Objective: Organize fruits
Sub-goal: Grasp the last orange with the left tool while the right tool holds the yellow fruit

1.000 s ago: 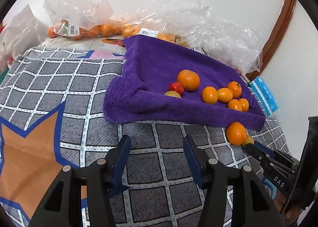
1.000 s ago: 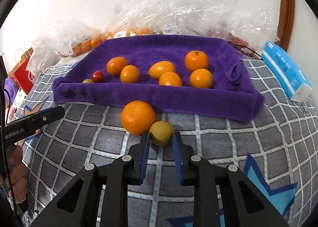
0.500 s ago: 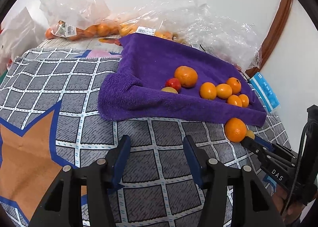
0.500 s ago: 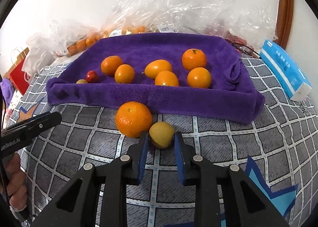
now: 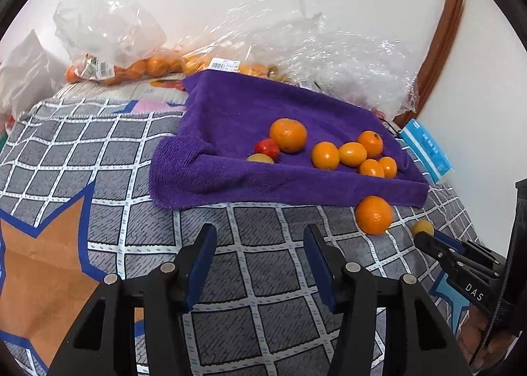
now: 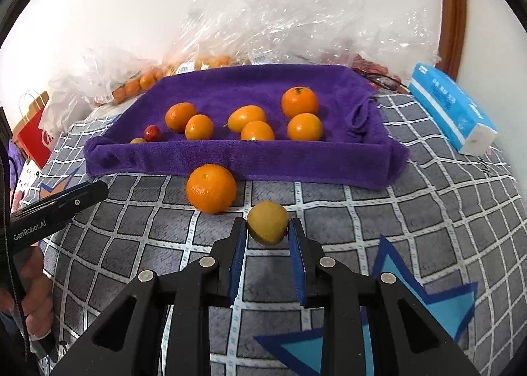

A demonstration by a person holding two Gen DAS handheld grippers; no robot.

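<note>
A purple towel lies on the checked cloth and holds several oranges, a small red fruit and a small yellow fruit. A large orange sits on the cloth just in front of the towel. My right gripper is shut on a small yellow fruit beside that orange. My left gripper is open and empty above the cloth, in front of the towel's left part.
Clear plastic bags of oranges lie behind the towel by the wall. A blue tissue pack lies to the towel's right. A red paper bag stands at the far left. The checked cloth spreads left of the towel.
My right gripper has lifted the yellow fruit slightly away from the large orange. My left gripper has drifted back and left, so the towel looks farther off.
</note>
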